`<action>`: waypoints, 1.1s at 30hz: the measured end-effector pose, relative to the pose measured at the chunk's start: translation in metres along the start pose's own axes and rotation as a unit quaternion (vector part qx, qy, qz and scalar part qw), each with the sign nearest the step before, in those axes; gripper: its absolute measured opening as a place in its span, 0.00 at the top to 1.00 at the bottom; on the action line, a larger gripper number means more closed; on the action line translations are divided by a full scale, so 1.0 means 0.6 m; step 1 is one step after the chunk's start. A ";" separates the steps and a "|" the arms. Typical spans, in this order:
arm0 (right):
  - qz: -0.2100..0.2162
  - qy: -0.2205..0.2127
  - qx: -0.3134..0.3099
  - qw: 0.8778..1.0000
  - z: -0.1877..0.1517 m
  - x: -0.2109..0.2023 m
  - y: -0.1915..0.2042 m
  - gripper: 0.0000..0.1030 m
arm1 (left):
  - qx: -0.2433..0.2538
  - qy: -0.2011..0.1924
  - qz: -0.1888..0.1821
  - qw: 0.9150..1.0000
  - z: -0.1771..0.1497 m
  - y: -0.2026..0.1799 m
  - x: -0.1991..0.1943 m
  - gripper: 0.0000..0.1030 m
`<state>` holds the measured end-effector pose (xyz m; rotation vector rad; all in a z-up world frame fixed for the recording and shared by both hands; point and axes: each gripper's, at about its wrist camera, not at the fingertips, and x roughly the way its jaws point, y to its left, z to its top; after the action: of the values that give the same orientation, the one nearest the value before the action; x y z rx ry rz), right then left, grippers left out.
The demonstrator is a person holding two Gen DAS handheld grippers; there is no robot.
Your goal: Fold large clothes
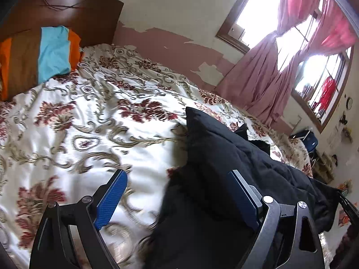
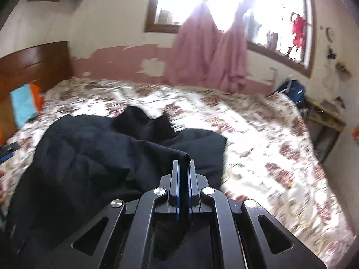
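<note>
Left wrist view. Left gripper (image 1: 177,174): fingers spread wide, blue pads showing, nothing between them; it hangs above the bed. Black garment (image 1: 224,157): large, dark, crumpled, lying on the right part of the bedspread, its near portion passing under and around the right-hand finger; contact with that finger cannot be told. Floral bedspread (image 1: 89,116): white ground with red and tan pattern, covering the bed from near to far. Wooden headboard (image 1: 67,6): brown, at far left. Folded cloth pile (image 1: 53,51): light blue, orange and brown, resting against the headboard. Pink curtains (image 1: 269,67): tied back at the far right, in front of the bright window (image 1: 258,4). Wall behind the bed: pink paint peeling.

Right wrist view. Right gripper (image 2: 184,163): fingers closed together, pinching a small fold of the black garment (image 2: 89,145), which pokes out above the fingertips. The garment spreads left and far from the grip, bunched in the middle of the bed. Floral bedspread (image 2: 269,145): blurred, bare to the right of the garment. Headboard (image 2: 33,60) and folded cloth pile (image 2: 22,105) at far left. Pink curtains (image 2: 208,56) far centre. Blue bag (image 2: 294,92): on the far right beside the bed.
</note>
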<state>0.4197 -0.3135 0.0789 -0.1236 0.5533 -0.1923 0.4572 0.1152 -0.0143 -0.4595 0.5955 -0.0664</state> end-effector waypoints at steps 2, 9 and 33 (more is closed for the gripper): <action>-0.029 -0.002 0.000 1.000 0.018 0.031 -0.017 0.95 | 0.019 -0.003 -0.001 1.000 -0.003 -0.016 0.012 0.13; -0.082 0.032 -0.019 0.996 -0.001 0.140 -0.015 0.95 | 0.117 0.000 0.027 0.993 -0.026 -0.080 0.063 0.13; 0.137 0.084 0.003 0.987 -0.093 0.210 0.099 0.35 | 0.238 0.037 0.021 0.970 -0.090 -0.161 0.108 0.13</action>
<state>0.5039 -0.2863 -0.0423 -0.0242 0.7302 0.0648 0.4876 -0.0054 -0.0455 0.0225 0.6385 -0.1819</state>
